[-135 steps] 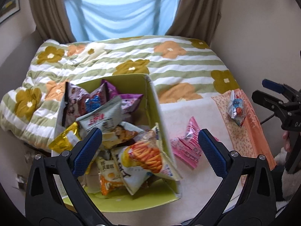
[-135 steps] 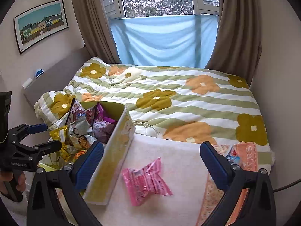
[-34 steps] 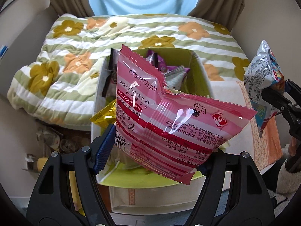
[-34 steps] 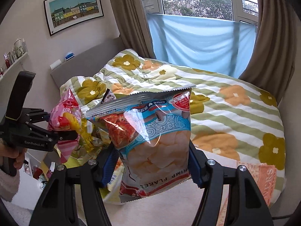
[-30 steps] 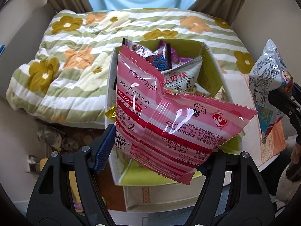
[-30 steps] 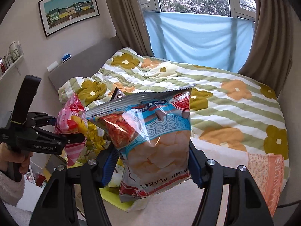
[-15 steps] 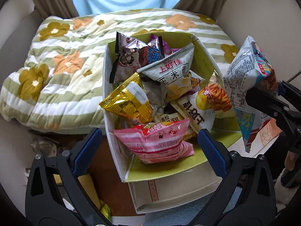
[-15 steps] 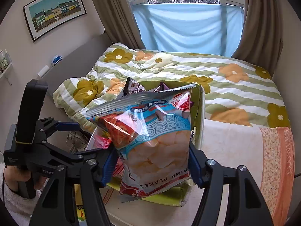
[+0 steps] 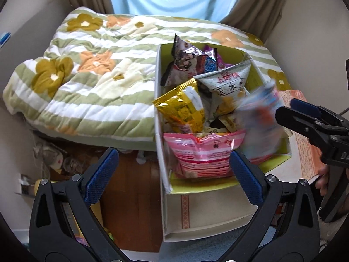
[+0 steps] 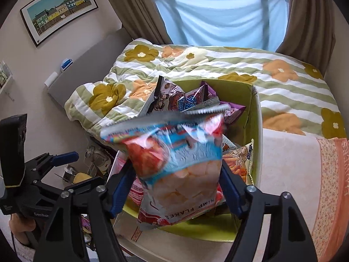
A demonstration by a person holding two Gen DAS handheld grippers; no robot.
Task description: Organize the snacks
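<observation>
Now | left claw [image 9: 172, 168] empty, spread | right claw [image 10: 176, 185] just opening, shrimp-flakes bag [image 10: 174, 166] loose between

The snack box [image 9: 160, 118] stands just ahead of the left gripper [image 9: 172, 170], with the bed [image 9: 87, 83] behind and to its left. The pink packet [image 9: 202, 152] lies in the box's near end, between the jaws, other packets [image 9: 196, 87] stacked behind it. The shrimp flakes bag [image 10: 176, 166] sits between the right gripper [image 10: 177, 188] jaws, over the box.

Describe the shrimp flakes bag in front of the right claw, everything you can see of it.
The shrimp flakes bag is a glossy plastic pouch with a serrated silver top seal, a blue and red printed band and pale puffed flakes showing through its clear lower part. It is motion-blurred and upright between the fingers of the right claw, whose jaws have just been opening, over the green box of snacks. Whether the pads touch it is unclear.
</observation>
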